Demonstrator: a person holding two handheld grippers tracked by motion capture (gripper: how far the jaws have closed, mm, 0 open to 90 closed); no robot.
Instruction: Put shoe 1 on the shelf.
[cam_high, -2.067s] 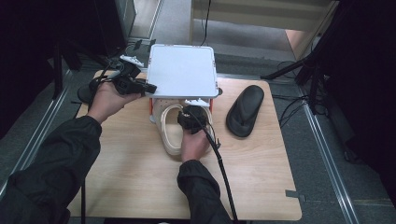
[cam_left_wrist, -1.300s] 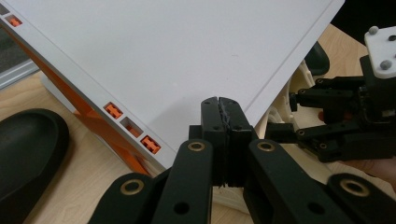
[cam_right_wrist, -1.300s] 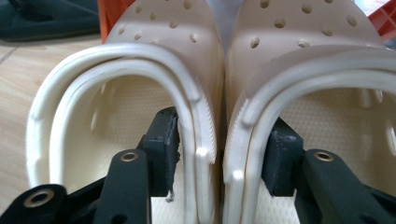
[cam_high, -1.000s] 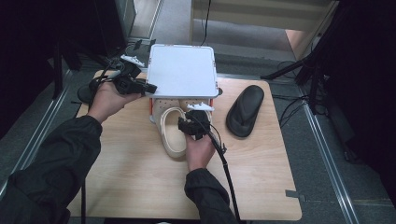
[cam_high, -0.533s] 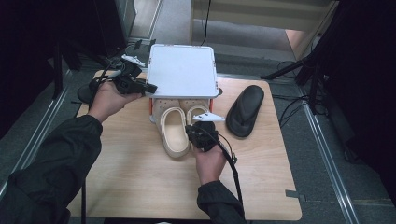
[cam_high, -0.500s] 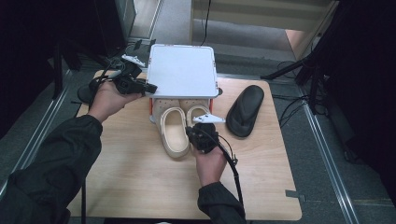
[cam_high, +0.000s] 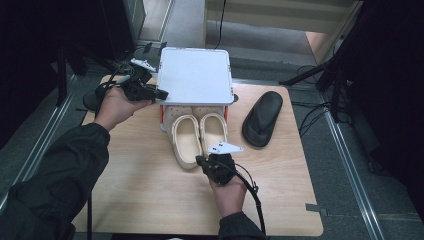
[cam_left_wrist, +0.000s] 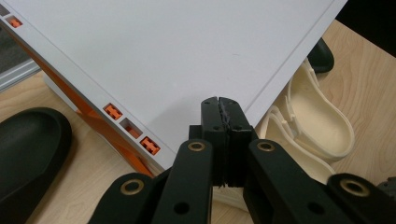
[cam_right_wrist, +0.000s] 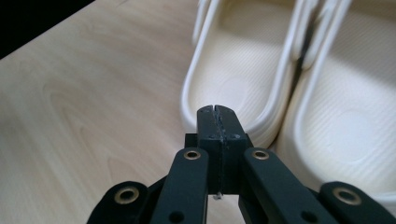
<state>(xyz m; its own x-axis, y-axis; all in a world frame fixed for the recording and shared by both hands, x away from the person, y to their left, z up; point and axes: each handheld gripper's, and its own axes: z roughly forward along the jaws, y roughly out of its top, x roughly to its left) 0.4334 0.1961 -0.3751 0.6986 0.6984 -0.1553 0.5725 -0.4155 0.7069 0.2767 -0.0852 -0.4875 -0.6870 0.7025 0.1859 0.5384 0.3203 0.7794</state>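
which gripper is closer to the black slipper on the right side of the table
Right. The right gripper sits by the cream clogs' heels, beside that black slipper; the left gripper is across the white rack.

Two clogs (cam_high: 199, 136) lie side by side on the table (cam_high: 125, 175), toes under the shelf board (cam_high: 196, 75), one sandal (cam_high: 262, 118) to their right, another sandal (cam_high: 92, 99) at the table's left edge.

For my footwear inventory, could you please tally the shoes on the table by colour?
Cream clogs: 2 – left one, right one
Black sandals: 2 – right of the white rack, at the table's left edge
Total: 4
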